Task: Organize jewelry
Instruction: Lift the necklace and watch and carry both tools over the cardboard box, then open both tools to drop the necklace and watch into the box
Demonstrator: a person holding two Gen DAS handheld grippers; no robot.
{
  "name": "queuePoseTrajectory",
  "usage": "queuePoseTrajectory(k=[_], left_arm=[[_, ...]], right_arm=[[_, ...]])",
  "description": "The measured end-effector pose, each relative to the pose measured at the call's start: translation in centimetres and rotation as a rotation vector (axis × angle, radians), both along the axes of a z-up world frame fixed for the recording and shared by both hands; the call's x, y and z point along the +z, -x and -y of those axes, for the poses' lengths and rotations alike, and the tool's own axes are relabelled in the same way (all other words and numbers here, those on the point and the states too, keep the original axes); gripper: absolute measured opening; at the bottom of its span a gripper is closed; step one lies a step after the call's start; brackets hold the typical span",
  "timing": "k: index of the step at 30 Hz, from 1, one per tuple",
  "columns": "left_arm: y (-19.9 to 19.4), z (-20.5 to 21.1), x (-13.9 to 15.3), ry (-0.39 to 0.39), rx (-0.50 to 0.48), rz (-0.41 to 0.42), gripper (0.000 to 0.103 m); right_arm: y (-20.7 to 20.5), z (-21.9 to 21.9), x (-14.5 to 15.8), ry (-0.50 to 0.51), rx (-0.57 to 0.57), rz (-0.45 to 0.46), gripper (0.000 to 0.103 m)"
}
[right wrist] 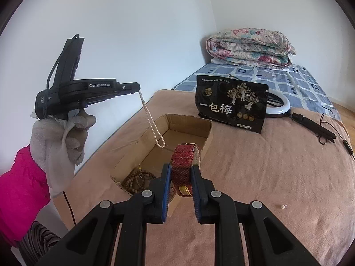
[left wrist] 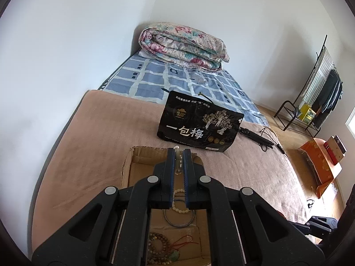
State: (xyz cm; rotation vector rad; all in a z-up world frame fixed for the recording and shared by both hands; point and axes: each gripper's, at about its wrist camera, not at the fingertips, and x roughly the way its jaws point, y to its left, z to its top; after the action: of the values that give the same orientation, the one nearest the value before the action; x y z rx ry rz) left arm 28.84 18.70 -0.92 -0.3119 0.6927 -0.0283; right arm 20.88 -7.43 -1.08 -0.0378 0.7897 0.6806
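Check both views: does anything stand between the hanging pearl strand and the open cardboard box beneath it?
Nothing visible does. The pearl strand hangs from the left hand-held gripper straight over the cardboard box, whose top is open. The red watch strap in the right hand-held gripper sits nearer the camera, apart from the strand.

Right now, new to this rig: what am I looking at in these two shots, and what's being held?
No robot here: a person holds a two-finger hand-held gripper in each hand, each with a fisheye camera looking along its fingers. The left view shows the left hand-held gripper shut on a pearl necklace, which the right view shows dangling above a cardboard box. The right hand-held gripper clamps a red watch strap. The box sits on a pink blanket and holds wooden prayer beads. A black snack bag stands behind.
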Motion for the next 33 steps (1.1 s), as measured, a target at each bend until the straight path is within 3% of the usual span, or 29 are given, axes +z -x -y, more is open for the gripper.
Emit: queuePoseTrajectory(k=[15, 27, 28, 29, 30, 31, 33], left_arm=[[-1.4, -0.9, -4.4, -0.043, 0.002, -0.097, 0.004], [-2.0, -0.8, -5.6, -0.036, -0.001, -0.146, 0.005], [-2.0, -0.9, -5.7, -0.034, 0.001, -0.151, 0.006], [-2.0, -0.9, -5.7, -0.033, 0.003, -0.154, 0.018], [-2.0, -0.9, -5.7, -0.03, 0.006, -0.152, 0.033], [-1.9, -1.0, -5.6, -0.028, 0.01, -0.148, 0.039], [-1.7, -1.0, -5.5, -0.028, 0.014, -0.142, 0.041]], right_arm=[[-1.8, -5.0, -4.7, -0.012, 0.057, -0.1, 0.017], [-2.6, -6.6, -7.6, 0.021, 0.073, -0.149, 0.019], [-2.6, -6.7, -7.6, 0.026, 0.069, -0.15, 0.024], [-2.6, -6.7, -7.6, 0.027, 0.063, -0.145, 0.036], [-2.5, -6.7, -7.5, 0.027, 0.059, -0.139, 0.041], [-2.5, -6.7, -7.5, 0.027, 0.057, -0.134, 0.045], [-2.5, -6.6, -7.3, 0.033, 0.051, -0.125, 0.051]])
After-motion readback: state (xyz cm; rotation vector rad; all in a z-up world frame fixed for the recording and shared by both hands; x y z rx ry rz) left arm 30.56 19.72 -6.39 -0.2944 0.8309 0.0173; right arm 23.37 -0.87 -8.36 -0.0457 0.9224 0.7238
